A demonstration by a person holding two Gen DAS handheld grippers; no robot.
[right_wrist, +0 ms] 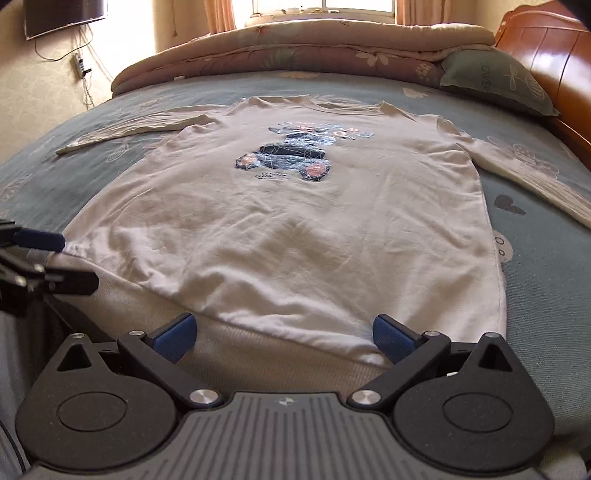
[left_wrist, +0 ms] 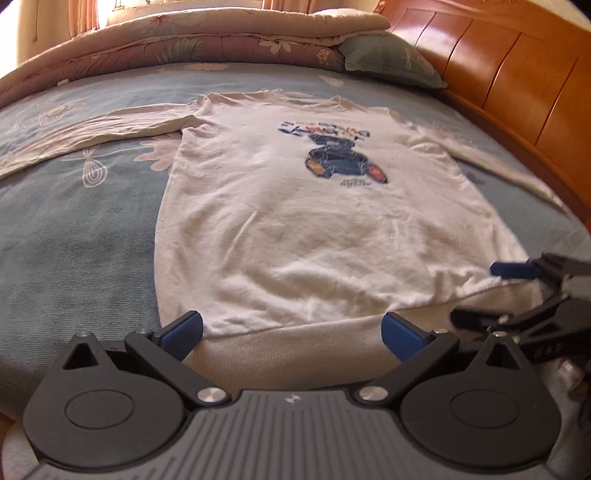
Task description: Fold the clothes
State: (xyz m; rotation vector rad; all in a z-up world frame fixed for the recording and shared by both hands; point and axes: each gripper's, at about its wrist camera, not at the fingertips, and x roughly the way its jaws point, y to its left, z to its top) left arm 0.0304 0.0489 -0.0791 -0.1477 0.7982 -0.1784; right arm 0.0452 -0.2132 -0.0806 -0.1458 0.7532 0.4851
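A white long-sleeved sweatshirt (left_wrist: 295,221) with a dark bear print lies flat, front up, on the bed, sleeves spread to both sides; it also shows in the right wrist view (right_wrist: 295,229). My left gripper (left_wrist: 291,334) is open, its blue pads either side of the ribbed hem near the shirt's left bottom corner. My right gripper (right_wrist: 282,338) is open over the hem near the right bottom corner. Each gripper shows in the other's view: the right one (left_wrist: 491,291) at the right edge, the left one (right_wrist: 74,262) at the left edge.
The bed has a blue-grey floral sheet (left_wrist: 74,229). A folded quilt (right_wrist: 295,44) and a green pillow (right_wrist: 495,81) lie at the far end. A wooden headboard (left_wrist: 517,81) runs along the right. A wall TV (right_wrist: 62,14) hangs at the far left.
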